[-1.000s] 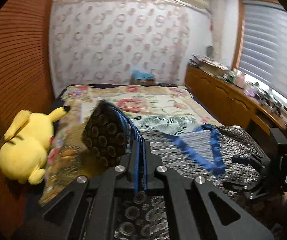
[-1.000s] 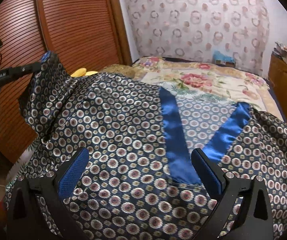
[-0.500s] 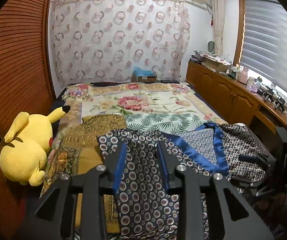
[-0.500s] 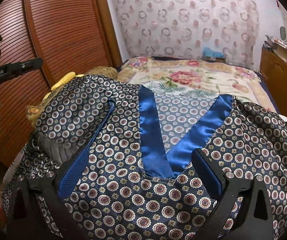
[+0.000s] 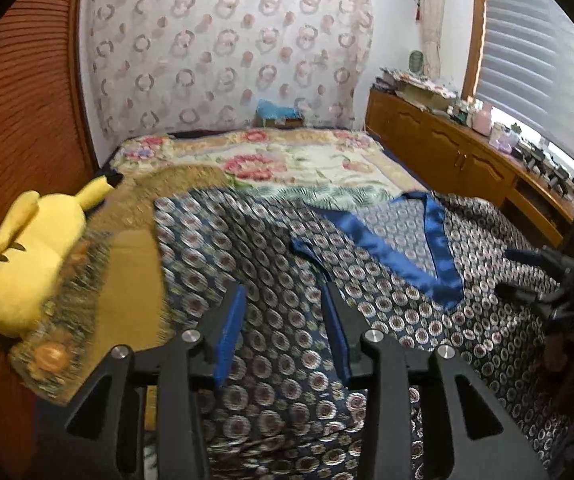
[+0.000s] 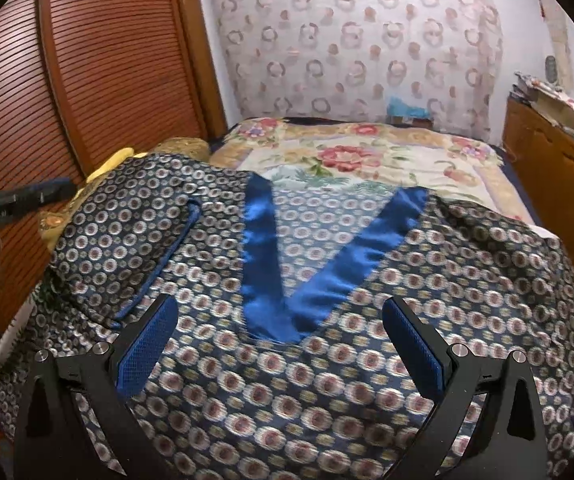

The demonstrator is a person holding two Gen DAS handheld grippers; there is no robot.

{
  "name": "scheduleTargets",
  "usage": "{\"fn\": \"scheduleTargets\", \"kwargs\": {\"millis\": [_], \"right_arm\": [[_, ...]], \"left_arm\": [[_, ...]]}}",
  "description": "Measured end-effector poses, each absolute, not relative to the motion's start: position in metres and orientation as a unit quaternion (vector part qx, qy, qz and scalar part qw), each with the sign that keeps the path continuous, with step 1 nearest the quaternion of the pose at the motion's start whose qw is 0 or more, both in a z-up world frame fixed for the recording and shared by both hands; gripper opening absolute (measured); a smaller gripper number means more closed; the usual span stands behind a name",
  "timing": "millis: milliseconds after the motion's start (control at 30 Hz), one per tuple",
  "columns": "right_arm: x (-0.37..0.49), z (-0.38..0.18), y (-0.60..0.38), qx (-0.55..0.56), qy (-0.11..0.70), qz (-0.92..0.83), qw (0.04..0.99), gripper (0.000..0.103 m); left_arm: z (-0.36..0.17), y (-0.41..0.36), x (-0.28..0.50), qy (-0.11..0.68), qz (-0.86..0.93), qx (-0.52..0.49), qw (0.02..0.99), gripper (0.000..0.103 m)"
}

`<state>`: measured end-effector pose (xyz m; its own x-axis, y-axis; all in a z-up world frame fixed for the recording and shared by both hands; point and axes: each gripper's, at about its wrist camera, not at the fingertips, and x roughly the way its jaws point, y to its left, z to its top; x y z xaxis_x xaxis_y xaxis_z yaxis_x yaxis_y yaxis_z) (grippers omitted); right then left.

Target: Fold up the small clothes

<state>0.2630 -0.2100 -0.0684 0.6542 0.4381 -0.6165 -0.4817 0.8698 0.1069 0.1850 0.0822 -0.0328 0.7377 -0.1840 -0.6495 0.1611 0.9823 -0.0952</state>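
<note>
A patterned shirt [image 6: 327, 380], dark with small rings and a blue satin V collar [image 6: 287, 280], lies spread across the near end of the bed [image 6: 367, 160], on its floral blanket [image 5: 307, 168]. One sleeve [image 6: 127, 220] is folded inward over the shirt's body, its blue-trimmed edge running toward the collar. The left gripper [image 5: 283, 320] hangs over that folded part of the shirt; its jaws have just been opening and now stand a narrow way apart, with cloth below them but nothing pinched between the blue pads. The right gripper [image 6: 279, 344] hovers above the shirt's chest just below the collar's point, jaws wide and empty. A yellow plush toy [image 5: 31, 260] rests beside the shirt, against the wooden slatted wall [image 5: 19, 120]. Beyond the shirt on the other side stands a wooden cabinet [image 5: 447, 148].
</note>
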Motion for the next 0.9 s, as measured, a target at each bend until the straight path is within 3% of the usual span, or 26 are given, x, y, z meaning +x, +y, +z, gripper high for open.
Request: {"fn": "scheduleTargets", "kwargs": {"millis": [900], "right_arm": [[0.271, -0.082, -0.306, -0.040, 0.363, 0.149, 0.919, 0.103]], "left_arm": [[-0.082, -0.007, 0.222, 0.414, -0.149, 0.040, 0.897, 0.038]]}}
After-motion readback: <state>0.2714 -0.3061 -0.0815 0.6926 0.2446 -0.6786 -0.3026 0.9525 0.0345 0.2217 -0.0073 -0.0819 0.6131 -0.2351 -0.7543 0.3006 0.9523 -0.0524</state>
